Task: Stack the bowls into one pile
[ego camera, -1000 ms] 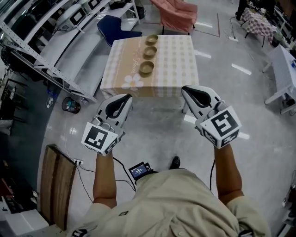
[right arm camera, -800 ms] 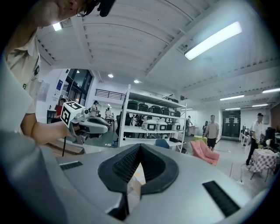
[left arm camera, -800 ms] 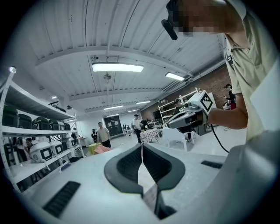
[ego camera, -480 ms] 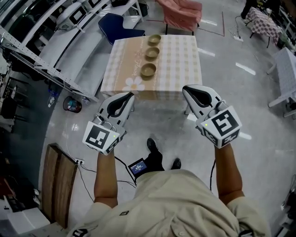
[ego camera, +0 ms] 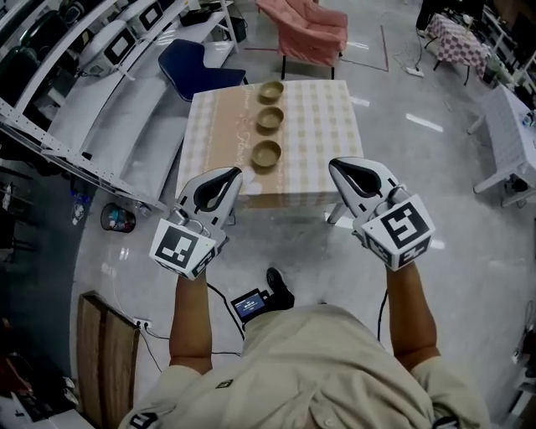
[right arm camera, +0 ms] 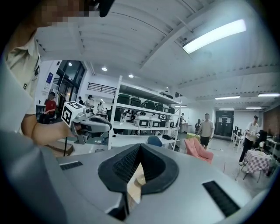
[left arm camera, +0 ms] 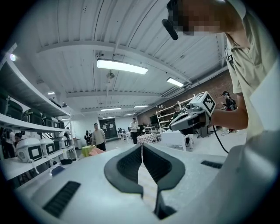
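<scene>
Three tan bowls stand in a row on a checked-cloth table (ego camera: pixel 327 126): a near bowl (ego camera: pixel 266 153), a middle bowl (ego camera: pixel 270 119) and a far bowl (ego camera: pixel 270 90), each apart from the others. My left gripper (ego camera: pixel 228 174) hovers in the air just short of the table's near left edge, jaws shut and empty. My right gripper (ego camera: pixel 339 166) hangs short of the near right edge, also shut and empty. In the left gripper view my left gripper (left arm camera: pixel 141 146) has its pads meeting at the tips. The right gripper view shows my right gripper (right arm camera: pixel 139 146) closed, with the cloth in the slit behind.
A pink chair (ego camera: pixel 306 21) and a blue chair (ego camera: pixel 197 59) stand behind the table. Metal shelving (ego camera: pixel 75 100) runs along the left. A white table (ego camera: pixel 507 134) is at the right. A wooden board (ego camera: pixel 105 352) lies on the floor at lower left. People stand far off.
The table with its bowls has come nearer and lower in the head view as the person walks toward it. Both grippers keep their pose, shut.
</scene>
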`<state>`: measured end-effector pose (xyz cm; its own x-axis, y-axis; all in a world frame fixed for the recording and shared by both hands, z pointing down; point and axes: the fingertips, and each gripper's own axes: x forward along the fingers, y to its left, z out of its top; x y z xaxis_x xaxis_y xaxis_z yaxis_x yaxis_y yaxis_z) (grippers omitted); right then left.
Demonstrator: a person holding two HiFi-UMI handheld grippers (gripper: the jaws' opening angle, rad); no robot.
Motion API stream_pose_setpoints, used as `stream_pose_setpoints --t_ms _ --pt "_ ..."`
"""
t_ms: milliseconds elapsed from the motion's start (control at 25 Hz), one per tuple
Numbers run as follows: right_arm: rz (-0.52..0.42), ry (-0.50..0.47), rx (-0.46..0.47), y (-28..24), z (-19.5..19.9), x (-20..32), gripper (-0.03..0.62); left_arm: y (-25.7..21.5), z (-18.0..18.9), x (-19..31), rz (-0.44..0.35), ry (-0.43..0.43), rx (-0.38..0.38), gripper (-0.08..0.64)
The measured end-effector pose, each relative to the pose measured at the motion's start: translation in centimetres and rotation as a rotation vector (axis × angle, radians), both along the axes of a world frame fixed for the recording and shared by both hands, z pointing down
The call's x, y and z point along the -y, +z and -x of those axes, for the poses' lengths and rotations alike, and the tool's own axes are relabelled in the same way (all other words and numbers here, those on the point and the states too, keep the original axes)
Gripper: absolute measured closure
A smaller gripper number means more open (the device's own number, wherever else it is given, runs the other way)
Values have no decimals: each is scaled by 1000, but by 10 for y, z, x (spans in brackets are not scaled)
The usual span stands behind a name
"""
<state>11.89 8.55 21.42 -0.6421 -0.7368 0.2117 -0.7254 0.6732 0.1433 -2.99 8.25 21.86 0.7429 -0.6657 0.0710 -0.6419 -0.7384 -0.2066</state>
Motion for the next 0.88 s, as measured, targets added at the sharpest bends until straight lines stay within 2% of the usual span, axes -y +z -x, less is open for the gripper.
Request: stream_pose_setpoints --t_ms 440,880 --pt "12 70 -40 8 65 85 589 11 60 95 12 75 -45 545" --pt "29 63 -67 22 101 131 589 22 88 133 25 85 -72 545"
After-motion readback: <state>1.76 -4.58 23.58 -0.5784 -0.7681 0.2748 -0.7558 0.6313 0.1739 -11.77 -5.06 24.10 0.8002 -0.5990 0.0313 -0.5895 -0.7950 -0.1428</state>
